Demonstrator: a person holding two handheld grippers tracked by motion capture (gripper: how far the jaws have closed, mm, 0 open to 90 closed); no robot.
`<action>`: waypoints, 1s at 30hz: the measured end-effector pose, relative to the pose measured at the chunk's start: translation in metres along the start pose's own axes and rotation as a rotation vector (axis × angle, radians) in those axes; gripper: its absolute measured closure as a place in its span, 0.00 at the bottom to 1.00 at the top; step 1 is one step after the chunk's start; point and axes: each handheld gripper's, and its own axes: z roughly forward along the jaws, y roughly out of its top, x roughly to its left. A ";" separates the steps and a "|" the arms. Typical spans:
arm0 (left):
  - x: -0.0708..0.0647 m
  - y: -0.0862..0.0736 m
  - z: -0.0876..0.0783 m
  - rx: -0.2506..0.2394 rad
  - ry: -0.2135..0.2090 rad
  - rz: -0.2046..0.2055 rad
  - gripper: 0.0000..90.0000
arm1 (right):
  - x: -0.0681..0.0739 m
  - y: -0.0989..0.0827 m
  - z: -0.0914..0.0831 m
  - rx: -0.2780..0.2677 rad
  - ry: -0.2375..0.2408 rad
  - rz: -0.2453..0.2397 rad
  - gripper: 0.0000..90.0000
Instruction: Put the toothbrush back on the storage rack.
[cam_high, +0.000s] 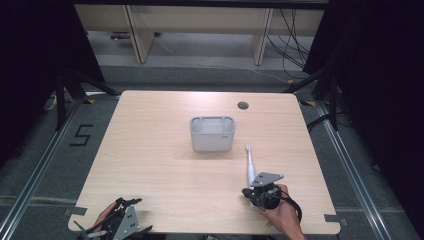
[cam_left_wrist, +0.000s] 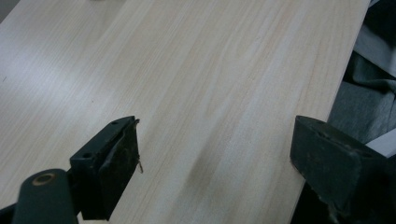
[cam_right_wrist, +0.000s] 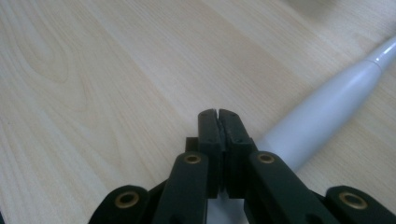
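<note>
A slim white brush-like tool (cam_high: 249, 164) lies on the wooden table (cam_high: 160, 165), right of centre, its thin tip towards a grey open bin (cam_high: 212, 134). My right gripper (cam_high: 249, 192) sits at the tool's thick near end, held by a hand. In the right gripper view its jaws (cam_right_wrist: 218, 122) stand shut against each other with nothing between them. The white tool (cam_right_wrist: 327, 112) runs just to their right, and I cannot tell whether it touches them. My left gripper (cam_high: 129, 202) rests at the table's near left corner. In the left gripper view it is open (cam_left_wrist: 215, 154) over bare wood.
The grey bin stands at the table's middle. A round cable hole (cam_high: 243, 105) sits near the far edge. Dark curtains flank both sides, wooden furniture legs and cables lie beyond the table, and a "5" mark (cam_high: 80, 135) is on the floor at left.
</note>
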 end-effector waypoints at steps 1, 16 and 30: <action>0.000 0.000 0.000 0.005 0.003 0.004 0.17 | 0.000 -0.001 -0.002 0.010 -0.001 0.006 0.98; 0.000 0.000 0.000 -0.003 0.002 0.001 0.17 | -0.012 -0.009 -0.011 0.003 -0.002 0.019 0.98; 0.000 0.000 0.000 -0.003 0.002 -0.001 0.17 | -0.019 -0.015 -0.016 0.015 -0.011 0.028 0.97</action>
